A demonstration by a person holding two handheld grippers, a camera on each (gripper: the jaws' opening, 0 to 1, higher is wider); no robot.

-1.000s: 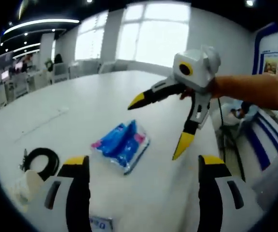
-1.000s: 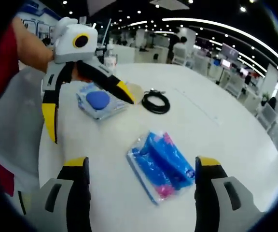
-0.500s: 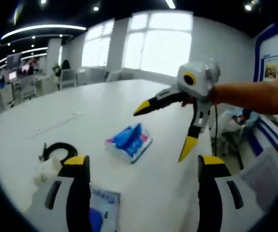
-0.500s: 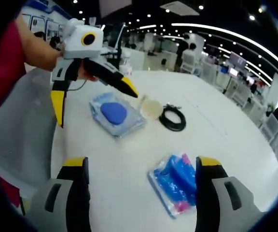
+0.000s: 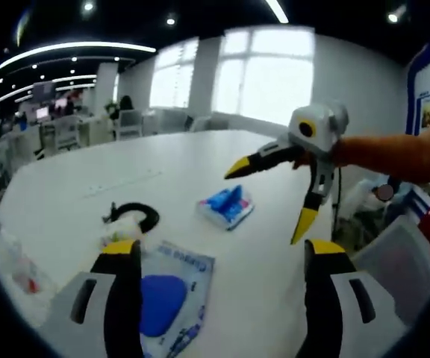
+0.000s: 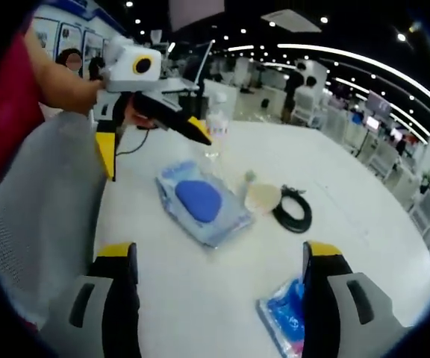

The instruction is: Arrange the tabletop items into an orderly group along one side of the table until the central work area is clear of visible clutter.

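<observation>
A blue plastic packet (image 5: 226,206) (image 6: 286,317) lies on the white table (image 5: 178,160) (image 6: 364,216). Beside it are a black cable coil (image 5: 136,216) (image 6: 293,211), a pale round disc (image 6: 262,196) and a clear pouch holding a blue oval (image 5: 166,302) (image 6: 200,201). My left gripper (image 5: 221,247) (image 6: 153,148) is open and empty above the pouch's near end. Held by a hand, my right gripper (image 6: 220,250) (image 5: 271,195) hangs open in the air over the table edge, to the right of the packet, touching nothing.
A clear bottle (image 6: 216,127) stands near the table edge beyond the pouch. Grey chair backs (image 6: 43,216) (image 5: 394,261) sit close against the table. Crumpled clear plastic (image 5: 13,261) lies at the left. More desks and chairs fill the room behind.
Both views have drawn back from the blue packet, so the pouch, disc and coil now show more fully. The table items lie where they were. Both grippers stay open.
</observation>
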